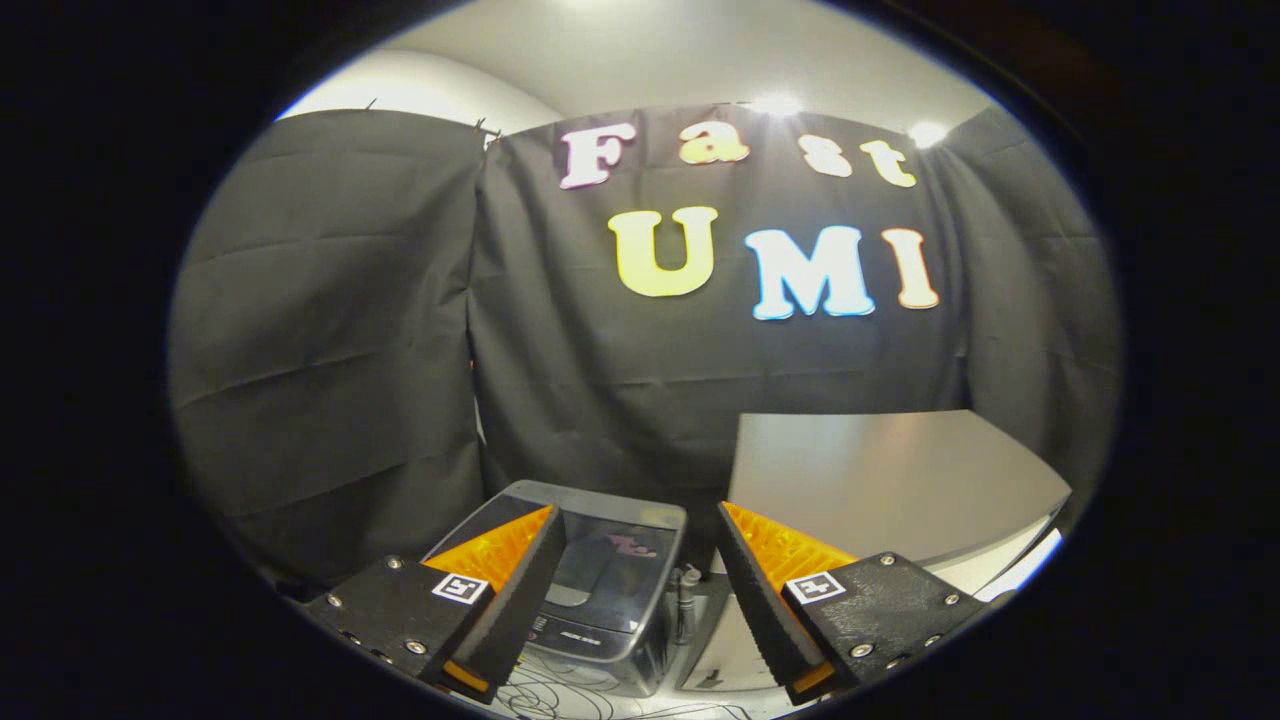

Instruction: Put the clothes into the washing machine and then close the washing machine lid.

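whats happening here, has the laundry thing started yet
A person is holding a hand-held claw in a black-draped booth. Its fingers stand open, apart, and grip nothing. Just ahead of them, and between them, sits a small washing machine with its dark see-through lid down. A pale table stands beside it, beyond one finger, and some thin cables lie in front. From how things lie, loading has not begun.

washing machine point(600, 590): grey body, dark glossy lid | table point(890, 480): pale grey-white | booth wall point(330, 330): black cloth | ceiling point(680, 60): white
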Demonstrator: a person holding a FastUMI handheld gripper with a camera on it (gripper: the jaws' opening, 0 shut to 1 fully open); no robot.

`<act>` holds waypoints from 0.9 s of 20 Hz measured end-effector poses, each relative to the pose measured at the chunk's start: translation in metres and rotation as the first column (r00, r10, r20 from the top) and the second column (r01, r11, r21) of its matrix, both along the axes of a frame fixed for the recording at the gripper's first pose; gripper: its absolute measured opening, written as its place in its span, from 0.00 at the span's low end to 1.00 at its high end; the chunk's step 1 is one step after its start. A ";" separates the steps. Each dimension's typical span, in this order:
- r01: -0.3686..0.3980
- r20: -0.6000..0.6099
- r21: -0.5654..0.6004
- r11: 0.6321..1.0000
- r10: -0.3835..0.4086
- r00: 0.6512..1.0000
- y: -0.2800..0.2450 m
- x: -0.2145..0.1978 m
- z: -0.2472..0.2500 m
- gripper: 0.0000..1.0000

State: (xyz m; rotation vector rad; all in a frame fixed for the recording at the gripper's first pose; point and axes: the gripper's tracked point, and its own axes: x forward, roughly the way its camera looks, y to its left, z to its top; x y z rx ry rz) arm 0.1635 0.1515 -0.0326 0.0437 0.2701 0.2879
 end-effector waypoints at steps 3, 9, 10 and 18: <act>0.042 0.027 -0.003 0.999 -0.042 0.999 -0.047 -0.011 0.012 0.93; 0.119 0.067 0.010 0.993 -0.119 0.991 -0.126 -0.036 0.027 0.92; 0.128 0.073 0.008 0.992 -0.128 0.989 -0.137 -0.038 0.028 0.92; 0.174 0.114 0.002 0.985 -0.173 0.978 -0.189 -0.061 0.038 0.92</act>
